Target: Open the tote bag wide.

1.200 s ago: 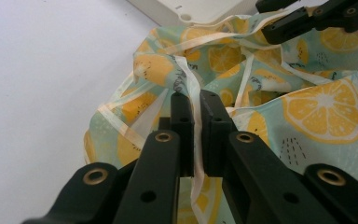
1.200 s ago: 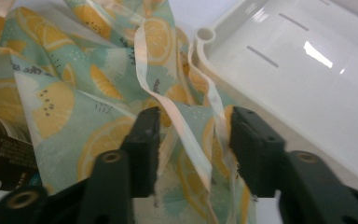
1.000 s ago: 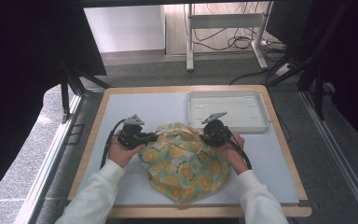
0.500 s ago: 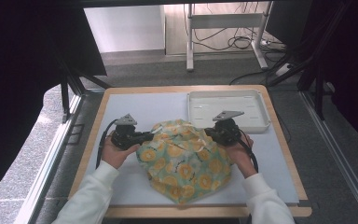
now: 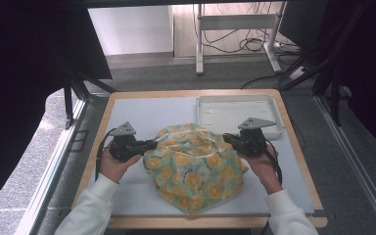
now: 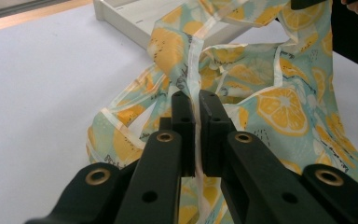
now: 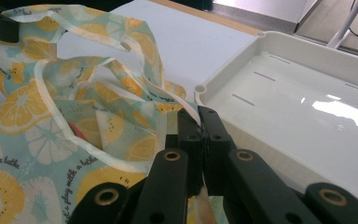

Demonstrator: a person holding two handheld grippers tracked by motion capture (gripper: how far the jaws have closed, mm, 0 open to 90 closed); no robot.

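We cannot see what lies inside the lemon-print bag (image 5: 196, 169); its folds cover the tabletop (image 5: 142, 115) beneath. A red patch (image 7: 76, 130) between the folds stays unidentifiable.

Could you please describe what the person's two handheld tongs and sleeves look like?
Both the left tongs and the right tongs are matte black, each with two straight flat jaws on arms studded with brass-coloured rivets and small holes. Each carries a grey three-cornered plate on top and trails a black cable. The person wears long white sleeves with ribbed cuffs.
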